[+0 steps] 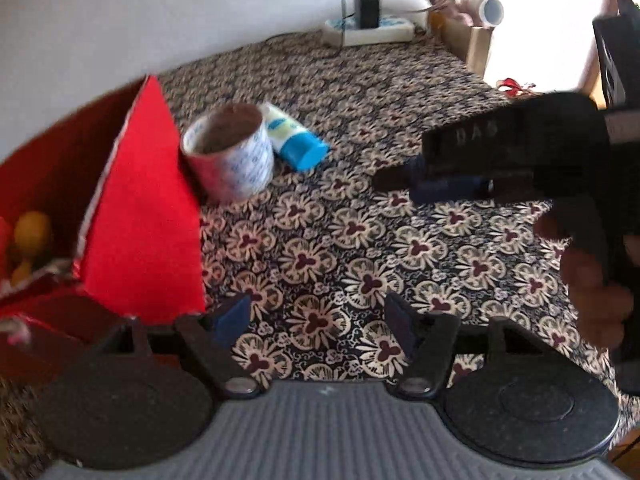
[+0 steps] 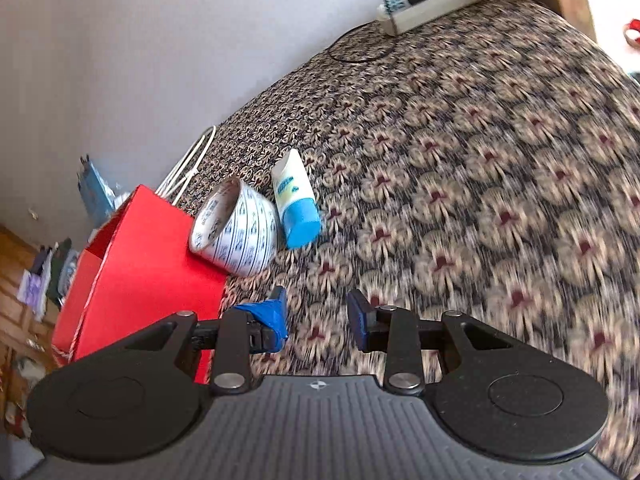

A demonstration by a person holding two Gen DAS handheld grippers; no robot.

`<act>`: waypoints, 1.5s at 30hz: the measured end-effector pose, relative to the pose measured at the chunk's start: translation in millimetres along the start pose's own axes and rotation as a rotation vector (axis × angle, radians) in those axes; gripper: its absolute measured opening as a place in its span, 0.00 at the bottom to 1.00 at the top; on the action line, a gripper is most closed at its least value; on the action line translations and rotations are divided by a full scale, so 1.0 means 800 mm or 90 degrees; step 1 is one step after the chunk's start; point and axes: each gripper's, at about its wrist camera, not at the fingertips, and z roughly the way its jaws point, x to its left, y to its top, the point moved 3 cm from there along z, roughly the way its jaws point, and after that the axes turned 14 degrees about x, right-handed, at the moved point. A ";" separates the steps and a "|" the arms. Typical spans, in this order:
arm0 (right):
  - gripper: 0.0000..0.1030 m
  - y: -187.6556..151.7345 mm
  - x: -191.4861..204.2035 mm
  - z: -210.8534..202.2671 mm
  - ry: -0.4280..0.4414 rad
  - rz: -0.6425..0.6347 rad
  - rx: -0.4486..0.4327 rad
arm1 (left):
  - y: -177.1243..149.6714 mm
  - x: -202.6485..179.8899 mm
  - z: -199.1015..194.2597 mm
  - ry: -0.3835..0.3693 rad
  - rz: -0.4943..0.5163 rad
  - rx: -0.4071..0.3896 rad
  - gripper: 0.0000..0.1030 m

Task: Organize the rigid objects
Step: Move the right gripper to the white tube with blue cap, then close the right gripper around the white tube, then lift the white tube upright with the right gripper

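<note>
With both grippers empty, the left gripper and right gripper each with fingers released, the step looks like an approach to the tape roll and tube beside the red box, next needing a grasp, on the patterned tabletop by a white wall.

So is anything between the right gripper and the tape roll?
Nothing visible. The right gripper is open and empty, with only bare tablecloth between it and the tape roll, which leans against the red box.
</note>
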 end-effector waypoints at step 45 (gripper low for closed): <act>0.04 -0.024 -0.011 0.037 0.064 -0.021 0.041 | 0.005 -0.023 0.016 -0.049 0.028 -0.005 0.66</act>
